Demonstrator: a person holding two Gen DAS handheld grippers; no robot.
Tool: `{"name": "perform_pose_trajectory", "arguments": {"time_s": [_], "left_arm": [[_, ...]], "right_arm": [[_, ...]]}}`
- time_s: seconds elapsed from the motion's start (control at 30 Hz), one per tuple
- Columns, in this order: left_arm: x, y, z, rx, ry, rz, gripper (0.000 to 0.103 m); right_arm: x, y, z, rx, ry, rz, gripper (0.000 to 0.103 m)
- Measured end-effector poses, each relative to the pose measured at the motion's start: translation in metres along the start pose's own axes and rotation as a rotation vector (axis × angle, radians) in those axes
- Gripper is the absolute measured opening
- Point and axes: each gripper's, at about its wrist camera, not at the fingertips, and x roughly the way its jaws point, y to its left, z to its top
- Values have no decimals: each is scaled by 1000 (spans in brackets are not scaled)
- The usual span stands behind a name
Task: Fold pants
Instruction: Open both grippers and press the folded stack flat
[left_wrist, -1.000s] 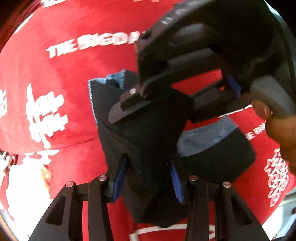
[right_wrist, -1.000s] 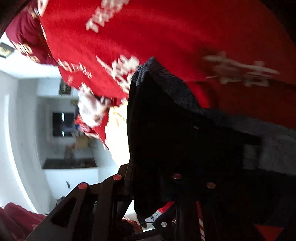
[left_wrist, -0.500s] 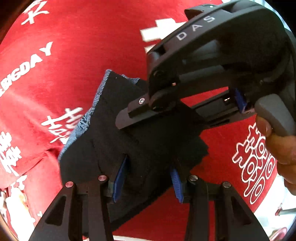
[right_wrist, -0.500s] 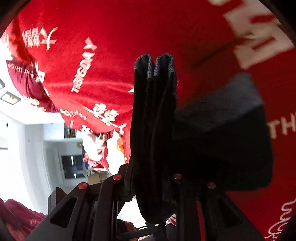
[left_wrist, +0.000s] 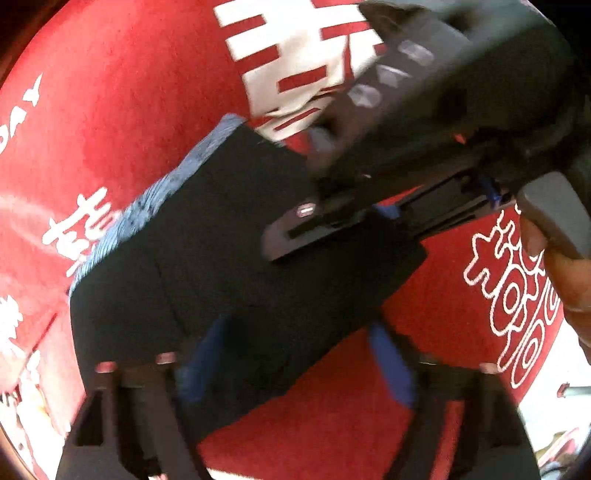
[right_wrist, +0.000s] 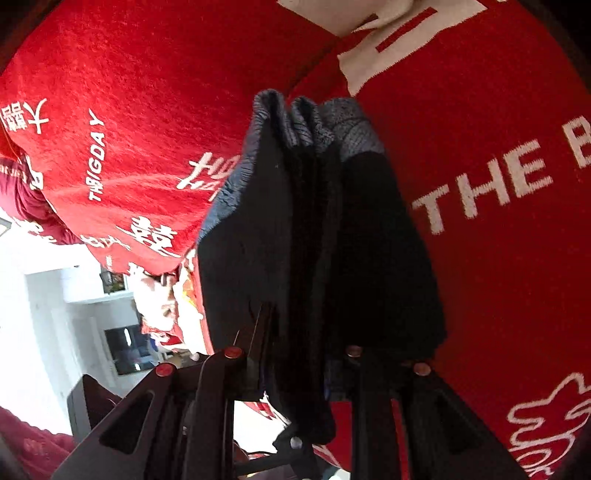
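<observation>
We are setting the folded pants (left_wrist: 229, 266) down on the red cloth (left_wrist: 140, 110): nearest them, our left gripper (left_wrist: 295, 369) has just been opening its jaws off their edge, beyond it our right gripper (right_wrist: 295, 354) pinches the stacked layers and, we judge, must release next.

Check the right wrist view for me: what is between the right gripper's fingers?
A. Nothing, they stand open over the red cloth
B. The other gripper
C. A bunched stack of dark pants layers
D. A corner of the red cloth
C: the right gripper is clamped on several folded layers of the dark pants, with the red cloth behind them.
</observation>
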Motion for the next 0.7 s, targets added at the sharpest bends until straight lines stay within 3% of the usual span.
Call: {"name": "perform_pose_trajectory", "arguments": {"time_s": [0.17,0.53,0.63,0.7], "left_arm": [[-17,37,-16,-83,20,-7,81],[-11,143,-44,-495,145,0,81],[-6,153,-50,-550,176,-24,81],[-3,153,-50,-545,191,-13,81]], "right_arm": [[0,-10,-4,-10,4,-28,28],[-16,8,-7,-83,-25,-199,33],[-23,5,-14,-85,-13,-202,24],[-26,10,-17,-130,-15,-269,23]]}}
